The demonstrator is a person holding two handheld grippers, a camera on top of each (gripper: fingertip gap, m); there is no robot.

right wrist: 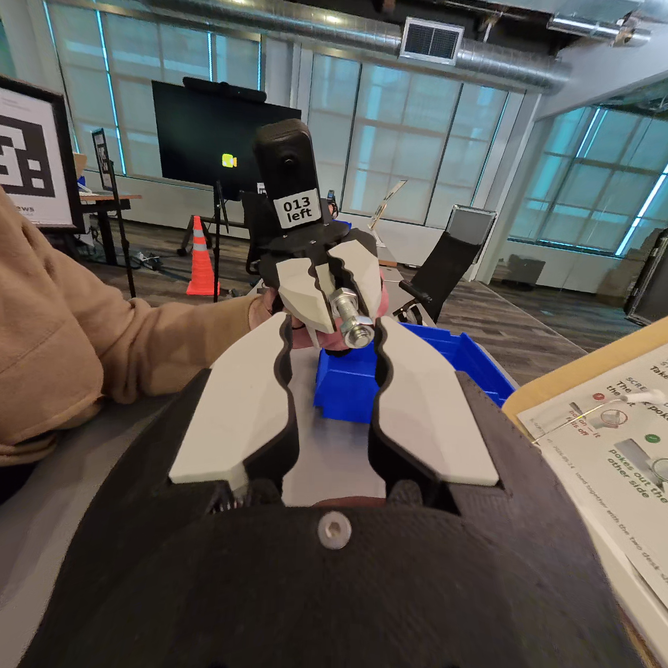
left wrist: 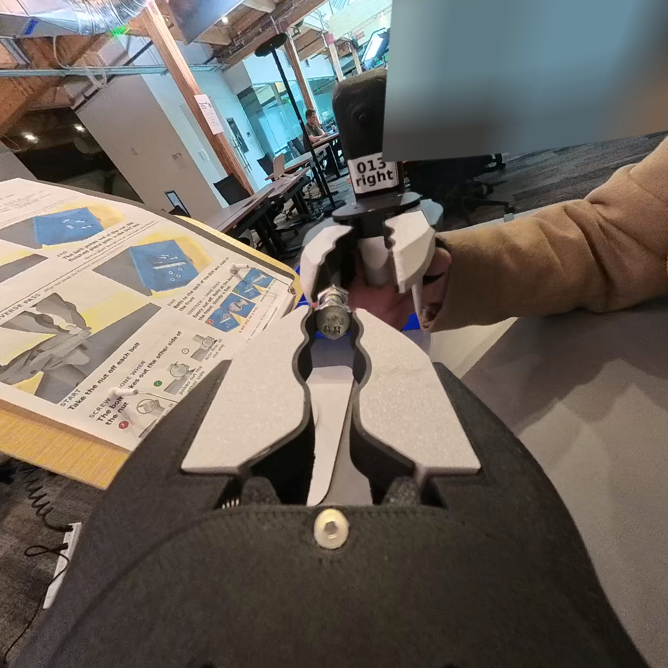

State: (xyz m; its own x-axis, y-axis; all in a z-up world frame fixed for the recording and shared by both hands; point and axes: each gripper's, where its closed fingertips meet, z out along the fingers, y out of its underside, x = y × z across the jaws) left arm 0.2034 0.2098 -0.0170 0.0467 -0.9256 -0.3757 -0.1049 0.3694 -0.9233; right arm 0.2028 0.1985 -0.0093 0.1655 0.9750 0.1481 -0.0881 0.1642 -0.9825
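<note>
My left gripper [left wrist: 330,315] is shut on the head of a steel bolt [left wrist: 332,322] and holds it in the air. In the right wrist view the left gripper [right wrist: 349,311] points the bolt's [right wrist: 358,336] threaded end at the camera, with a hex nut [right wrist: 356,324] near that end. My right gripper [right wrist: 330,325] is open, its tips on either side of the bolt's end, the nut close to the right-hand finger [right wrist: 405,379]. In the left wrist view the right gripper [left wrist: 363,296] faces mine, jaws apart, one finger [left wrist: 321,260] beside the nut [left wrist: 334,300].
A blue bin [right wrist: 343,390] stands on the grey table [left wrist: 560,397] under the grippers. A printed sheet on a wooden board [left wrist: 108,289] leans nearby, also in the right wrist view [right wrist: 596,433]. Tan sleeves [left wrist: 542,245] [right wrist: 54,307] hold the grippers. An orange cone [right wrist: 200,260] and a chair [right wrist: 444,267] stand behind. My left and right fingertips are right by each other.
</note>
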